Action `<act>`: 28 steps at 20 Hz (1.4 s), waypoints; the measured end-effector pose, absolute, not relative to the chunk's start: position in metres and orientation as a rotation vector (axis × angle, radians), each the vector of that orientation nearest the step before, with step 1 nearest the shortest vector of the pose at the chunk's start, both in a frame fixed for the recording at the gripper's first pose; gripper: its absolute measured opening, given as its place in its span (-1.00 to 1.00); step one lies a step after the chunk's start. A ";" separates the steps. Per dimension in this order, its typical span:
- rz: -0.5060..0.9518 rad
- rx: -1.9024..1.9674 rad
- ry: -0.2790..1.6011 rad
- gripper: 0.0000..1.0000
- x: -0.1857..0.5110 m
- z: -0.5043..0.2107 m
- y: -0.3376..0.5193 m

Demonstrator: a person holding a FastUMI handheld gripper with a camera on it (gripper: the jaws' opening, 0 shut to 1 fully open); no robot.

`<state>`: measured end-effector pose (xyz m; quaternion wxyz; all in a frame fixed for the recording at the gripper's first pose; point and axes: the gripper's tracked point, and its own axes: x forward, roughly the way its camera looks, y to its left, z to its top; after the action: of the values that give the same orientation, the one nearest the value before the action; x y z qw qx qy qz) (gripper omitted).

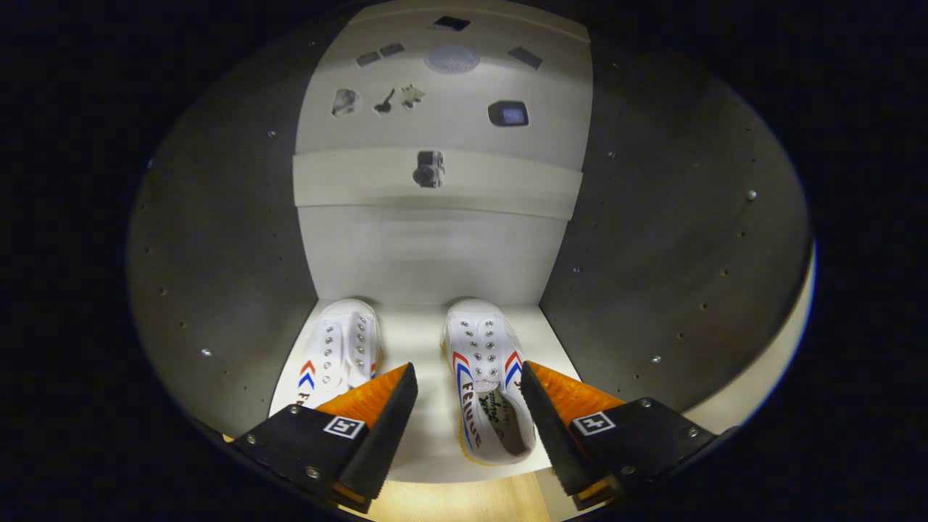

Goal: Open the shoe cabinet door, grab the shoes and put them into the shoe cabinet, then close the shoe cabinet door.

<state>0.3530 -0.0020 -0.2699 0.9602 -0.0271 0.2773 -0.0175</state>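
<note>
1. The gripper (467,406) is pointing into the open shoe cabinet (217,254), and its two fingers are standing well apart, pressing on nothing
2. Each finger is showing as a wedge tapering to a point, with a ridged, ribbed pad on its inner side, a saw-toothed edge, and a flat block behind it fastened with small screws and carrying a square printed marker
3. The right shoe (487,380) is lying on the cabinet floor (420,435) in the gap between the fingers, closer to the right finger; whether it is touching that finger cannot be told
4. The left shoe (339,348) is lying beside it, its heel end sitting hidden behind the left finger; the two shoes are lying roughly parallel and apart, toes pointing toward the back wall (428,254)
5. Both are low white canvas shoes with rounded toes, rows of metal eyelets, red and blue chevron stripes on the sides and dark lettering along the side and insole
6. The cabinet floor is looking smooth, pale and flat; the back wall is pale too, with a horizontal band crossing it higher up
7. The side panels (674,239) are looking dark and matte, dotted with small round holes and a few shiny studs
8. A strip of light wood grain (464,504) is showing just below the front edge of the floor, between the fingers
</note>
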 end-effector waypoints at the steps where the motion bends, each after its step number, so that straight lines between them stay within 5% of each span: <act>1: -0.019 -0.055 0.530 0.87 0.338 -0.255 0.001; 18: -0.094 -0.098 0.317 0.91 0.004 -0.137 -0.078; 28: -0.349 -0.075 0.336 0.91 -0.070 -0.165 -0.210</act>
<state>-0.0697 -0.2100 -0.1652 0.9701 -0.0371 0.1663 -0.1728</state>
